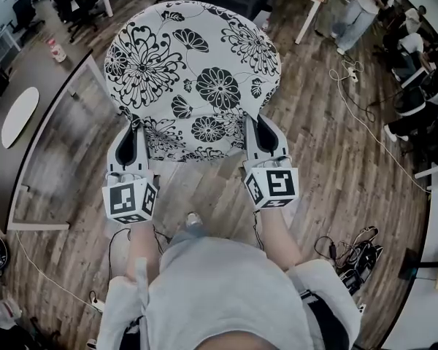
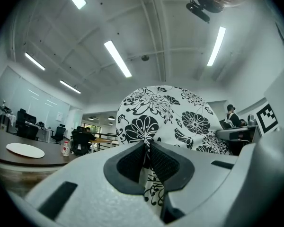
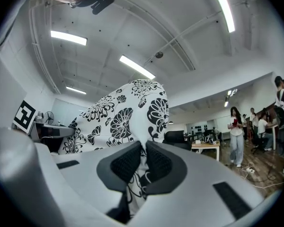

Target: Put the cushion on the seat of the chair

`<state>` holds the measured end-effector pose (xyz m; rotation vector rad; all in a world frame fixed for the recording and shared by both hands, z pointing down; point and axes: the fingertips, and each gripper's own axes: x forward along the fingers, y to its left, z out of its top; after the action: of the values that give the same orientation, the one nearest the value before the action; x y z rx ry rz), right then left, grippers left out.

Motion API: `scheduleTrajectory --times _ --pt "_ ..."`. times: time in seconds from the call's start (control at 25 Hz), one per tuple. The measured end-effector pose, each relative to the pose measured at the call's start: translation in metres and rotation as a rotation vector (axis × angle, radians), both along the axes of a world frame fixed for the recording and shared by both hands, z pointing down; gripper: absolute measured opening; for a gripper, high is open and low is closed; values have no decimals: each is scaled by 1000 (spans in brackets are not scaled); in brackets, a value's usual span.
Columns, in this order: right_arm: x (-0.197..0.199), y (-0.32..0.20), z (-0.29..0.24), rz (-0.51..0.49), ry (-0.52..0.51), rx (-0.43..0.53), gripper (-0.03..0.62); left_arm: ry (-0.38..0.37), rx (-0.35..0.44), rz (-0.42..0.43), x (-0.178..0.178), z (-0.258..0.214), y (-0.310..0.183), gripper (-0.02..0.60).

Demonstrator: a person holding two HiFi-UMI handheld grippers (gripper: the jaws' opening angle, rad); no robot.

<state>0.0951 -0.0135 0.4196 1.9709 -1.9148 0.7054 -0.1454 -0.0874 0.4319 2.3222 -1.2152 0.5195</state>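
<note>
Your left gripper (image 1: 134,128) and right gripper (image 1: 261,122) are each pinched tight on the near rim of the floral cushion (image 1: 193,71), which spreads out ahead of and between them; it seems light, soft and floppy, so two spaced rim grips suit it.

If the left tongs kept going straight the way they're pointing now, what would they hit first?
The black-and-white floral fabric cushion, whose edge the left tongs pinch. The cushion hides what lies beyond it; probably the wooden floor, though depth is unclear.
</note>
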Motion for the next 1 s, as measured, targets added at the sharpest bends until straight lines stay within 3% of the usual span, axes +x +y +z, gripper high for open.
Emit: scheduleTrajectory --times 1.0 --pt "3 -4 3 1 -39 2 29 -15 -2 -14 1 -5 1 26"
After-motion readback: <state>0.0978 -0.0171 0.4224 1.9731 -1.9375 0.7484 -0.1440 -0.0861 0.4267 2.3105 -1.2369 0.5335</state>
